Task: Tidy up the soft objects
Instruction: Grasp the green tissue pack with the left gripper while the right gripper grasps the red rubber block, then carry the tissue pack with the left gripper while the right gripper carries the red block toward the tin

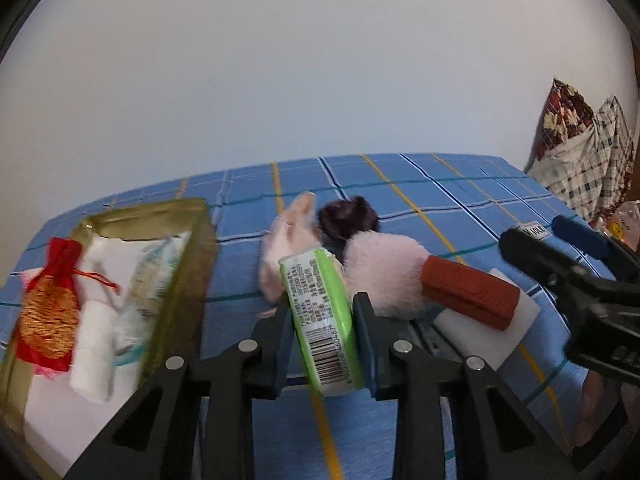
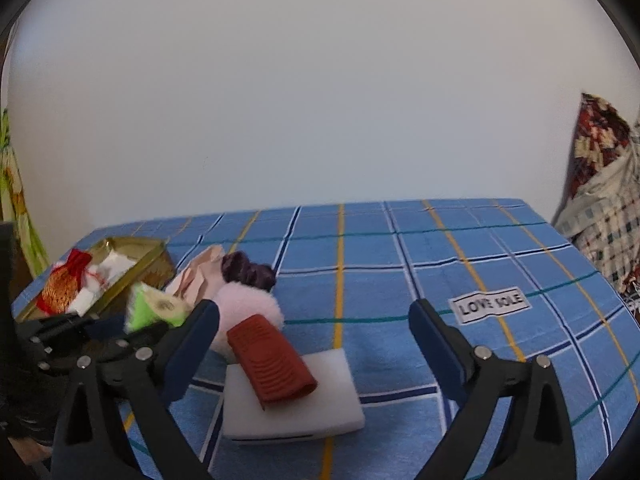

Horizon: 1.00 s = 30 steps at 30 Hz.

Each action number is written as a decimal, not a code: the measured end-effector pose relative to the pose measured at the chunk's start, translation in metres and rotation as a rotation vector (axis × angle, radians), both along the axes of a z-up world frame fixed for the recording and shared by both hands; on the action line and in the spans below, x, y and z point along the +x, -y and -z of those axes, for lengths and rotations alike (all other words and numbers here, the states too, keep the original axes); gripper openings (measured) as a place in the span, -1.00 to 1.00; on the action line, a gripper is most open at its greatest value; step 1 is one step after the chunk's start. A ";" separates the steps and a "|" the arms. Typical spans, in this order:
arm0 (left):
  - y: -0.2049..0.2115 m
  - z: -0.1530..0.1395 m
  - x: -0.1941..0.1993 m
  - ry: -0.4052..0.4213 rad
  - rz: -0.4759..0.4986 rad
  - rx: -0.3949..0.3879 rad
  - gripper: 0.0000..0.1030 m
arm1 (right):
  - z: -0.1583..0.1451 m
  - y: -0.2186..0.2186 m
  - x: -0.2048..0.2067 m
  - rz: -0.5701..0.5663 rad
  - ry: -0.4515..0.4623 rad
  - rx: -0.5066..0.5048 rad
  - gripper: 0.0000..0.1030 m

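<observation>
My left gripper (image 1: pixel 322 320) clamps the green tissue pack (image 1: pixel 320 320), mid-carry I judge, next swinging toward the gold tray (image 1: pixel 200 232) at ten o'clock, while my right gripper (image 2: pixel 314 320) hangs wide open

A white label (image 2: pixel 489 305) with black capitals reading "LOVE SOLE" lies on the blue checked cloth, right of centre in the right wrist view. In the left wrist view the same label (image 1: pixel 534 230) shows at the right edge, mostly hidden behind a hand-held gripper, its letters unreadable there. The green tissue pack (image 1: pixel 322 320), lower centre of the left wrist view, carries a barcode with digits beneath it; "460487" seems to be part of them, the rest blurred. The small print above the barcode is too fine to read.
</observation>
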<state>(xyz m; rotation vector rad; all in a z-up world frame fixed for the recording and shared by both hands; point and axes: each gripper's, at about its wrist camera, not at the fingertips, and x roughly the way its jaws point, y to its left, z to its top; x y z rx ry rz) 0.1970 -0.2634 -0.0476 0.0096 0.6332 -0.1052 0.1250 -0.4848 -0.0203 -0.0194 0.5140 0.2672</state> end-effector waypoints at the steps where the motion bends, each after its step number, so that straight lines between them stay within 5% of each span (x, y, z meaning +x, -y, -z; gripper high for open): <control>1: -0.004 -0.001 -0.002 0.013 -0.013 0.008 -0.39 | 0.001 -0.003 0.002 -0.013 -0.014 -0.005 0.86; 7: -0.018 0.000 -0.006 0.017 -0.037 -0.002 -0.39 | 0.016 -0.020 0.022 -0.087 -0.147 -0.055 0.58; 15: -0.021 0.002 -0.002 0.000 -0.028 -0.028 -0.39 | 0.027 -0.030 0.031 -0.123 -0.225 -0.097 0.57; 24: -0.023 0.003 -0.003 0.006 -0.034 -0.032 -0.39 | 0.034 -0.040 0.036 -0.142 -0.267 -0.139 -0.18; 30: -0.022 0.001 -0.008 0.036 -0.038 -0.019 -0.39 | 0.034 -0.044 0.032 -0.147 -0.247 -0.157 -0.27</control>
